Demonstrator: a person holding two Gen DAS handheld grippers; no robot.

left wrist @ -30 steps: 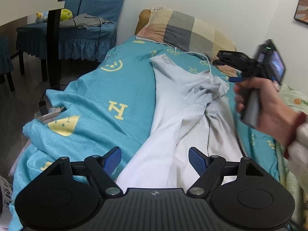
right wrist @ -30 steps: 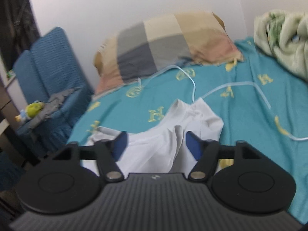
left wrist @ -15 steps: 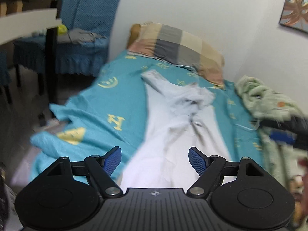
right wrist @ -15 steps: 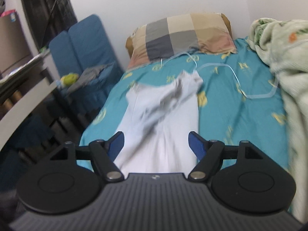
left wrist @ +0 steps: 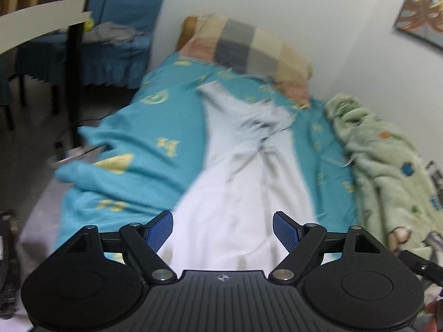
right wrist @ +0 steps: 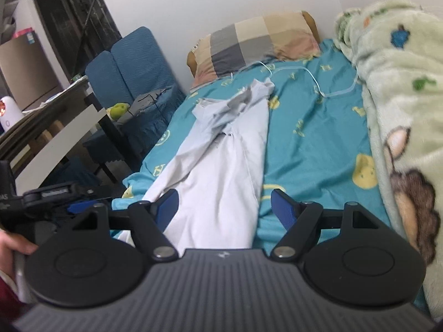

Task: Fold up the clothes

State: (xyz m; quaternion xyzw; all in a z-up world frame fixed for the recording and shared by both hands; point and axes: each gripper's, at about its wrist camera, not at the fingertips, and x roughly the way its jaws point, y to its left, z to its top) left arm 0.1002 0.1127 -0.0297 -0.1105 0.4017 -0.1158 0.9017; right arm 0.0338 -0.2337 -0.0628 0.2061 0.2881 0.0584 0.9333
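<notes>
White garment (right wrist: 221, 166) lies on the bed (right wrist: 310, 144), on the teal printed cover, long axis running from the foot edge toward the head edge where the checked pillow (right wrist: 257, 41) sits. Far end is bunched and creased near the pillow; near end is flatter and reaches the foot edge. It looks narrowed lengthwise, sides possibly laid inward; cannot tell for sure from the creases. Left claw (left wrist: 223, 231): blue pads wide apart, nothing between them, near hem straight ahead and centred in the gap. Right claw (right wrist: 224, 207): likewise spread wide and empty, hem ahead but offset toward its left pad, bare cover under the right pad. Both claws at the foot edge, pointing along the long axis; neither clearly nearer. Green fleece blanket (right wrist: 401, 96) heaped along the bed's right edge, apart from the garment. Left view blurred.
</notes>
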